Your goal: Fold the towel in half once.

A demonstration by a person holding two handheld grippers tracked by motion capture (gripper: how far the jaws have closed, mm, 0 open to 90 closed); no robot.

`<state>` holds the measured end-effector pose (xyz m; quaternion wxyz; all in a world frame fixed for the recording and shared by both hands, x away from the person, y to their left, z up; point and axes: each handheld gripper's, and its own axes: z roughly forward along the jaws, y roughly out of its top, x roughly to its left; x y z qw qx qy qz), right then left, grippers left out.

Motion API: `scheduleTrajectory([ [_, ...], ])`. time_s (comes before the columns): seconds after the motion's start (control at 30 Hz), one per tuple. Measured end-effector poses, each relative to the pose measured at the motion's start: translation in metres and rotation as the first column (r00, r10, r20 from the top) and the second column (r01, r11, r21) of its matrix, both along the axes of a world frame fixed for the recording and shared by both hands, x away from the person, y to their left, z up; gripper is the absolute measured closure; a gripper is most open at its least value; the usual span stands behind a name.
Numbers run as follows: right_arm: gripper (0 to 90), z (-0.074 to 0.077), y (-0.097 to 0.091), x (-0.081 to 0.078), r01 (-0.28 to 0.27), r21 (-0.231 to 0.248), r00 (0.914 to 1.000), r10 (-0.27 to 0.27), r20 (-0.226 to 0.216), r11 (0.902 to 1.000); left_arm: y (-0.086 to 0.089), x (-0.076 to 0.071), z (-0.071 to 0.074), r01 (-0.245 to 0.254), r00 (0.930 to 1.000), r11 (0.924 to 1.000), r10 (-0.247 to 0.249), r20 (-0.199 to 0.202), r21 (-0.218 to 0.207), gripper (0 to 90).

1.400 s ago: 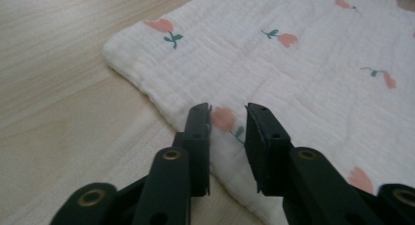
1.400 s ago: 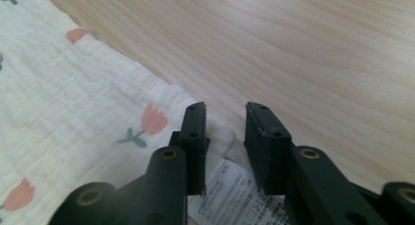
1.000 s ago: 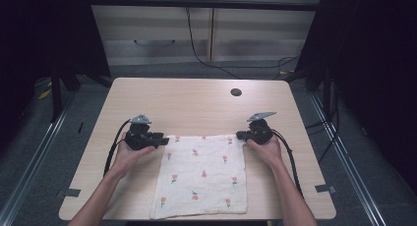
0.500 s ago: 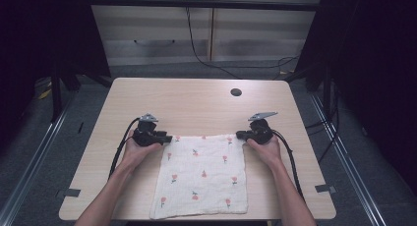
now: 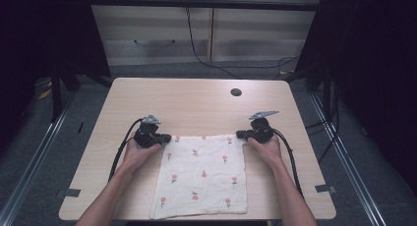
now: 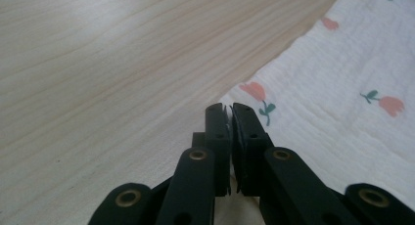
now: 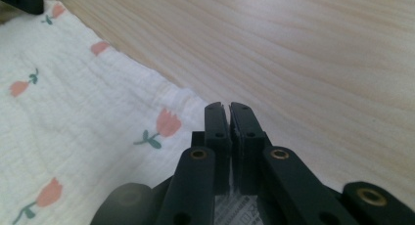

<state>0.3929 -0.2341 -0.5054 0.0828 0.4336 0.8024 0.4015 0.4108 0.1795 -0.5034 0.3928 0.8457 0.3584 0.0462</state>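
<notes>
A white cloth (image 5: 204,177) printed with small red tulips lies flat on the near half of the wooden table (image 5: 196,98). My left gripper (image 5: 167,137) rests at its far left corner. Its jaws have just been closing and now meet on that corner, with a sliver of white fabric between the tips (image 6: 227,107). My right gripper (image 5: 240,134) sits at the far right corner, shut on the cloth's edge (image 7: 228,106). The cloth (image 6: 342,88) spreads to the right in the left gripper view. In the right gripper view the cloth (image 7: 73,117) spreads to the left.
A dark round hole (image 5: 236,92) marks the table's far right part. Bare wood stretches beyond both grippers. Cables trail from each gripper along the forearms. In the right gripper view, the left gripper (image 7: 19,0) shows at the top left corner.
The left gripper has shifted slightly right onto the cloth's far left corner and its jaws have closed there. The right gripper and the cloth have stayed put.
</notes>
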Motion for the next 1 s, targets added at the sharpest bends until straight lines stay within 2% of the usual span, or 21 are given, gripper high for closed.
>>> scheduleTrajectory([
  [0.07, 86.9, 0.004, -0.002, 0.0, 0.003, 0.027, 0.9999, -0.003, 0.011, 0.9996, 0.003, 0.002, 0.0, -0.001, 0.9999, 0.9996, 0.001, -0.012, -0.029, 86.2],
  [0.13, 86.9, 0.008, -0.004, 0.0, 0.005, 0.044, 0.9998, -0.005, 0.02, 0.999, 0.005, 0.001, 0.003, -0.001, 1.0, 0.9984, 0.001, -0.005, -0.057, 86.1],
  [0.23, 86.9, 0.014, -0.005, 0.0, 0.009, 0.054, 0.9996, -0.011, 0.027, 0.9985, 0.008, 0.0, 0.009, 0.027, 0.9996, 0.9954, -0.026, 0.009, -0.092, 86.3],
  [0.33, 86.9, 0.02, -0.004, 0.0, 0.002, 0.065, 0.9991, -0.005, 0.043, 0.9979, 0.01, -0.001, 0.016, 0.016, 0.9997, 0.9909, -0.014, 0.022, -0.134, 86.3],
  [0.6, 87.0, 0.037, -0.003, -0.001, -0.005, 0.108, 0.9966, -0.004, 0.083, 0.9941, 0.017, -0.002, 0.039, 0.002, 0.9978, 0.9851, 0.01, 0.066, -0.172, 86.6],
  [0.8, 87.0, 0.052, -0.006, -0.001, -0.007, 0.121, 0.9935, -0.007, 0.114, 0.9926, 0.016, 0.0, 0.055, 0.007, 0.9946, 0.9824, 0.013, 0.103, -0.187, 86.6],
  [0.87, 87.1, 0.058, -0.008, -0.001, -0.005, 0.126, 0.9925, -0.01, 0.121, 0.992, 0.016, 0.0, 0.06, 0.002, 0.9938, 0.9772, 0.021, 0.109, -0.212, 86.6],
  [1.0, 87.0, 0.067, -0.01, 0.0, -0.004, 0.124, 0.9909, -0.013, 0.134, 0.9923, 0.016, 0.001, 0.071, -0.006, 0.9903, 0.9766, 0.036, 0.134, -0.215, 86.6],
])
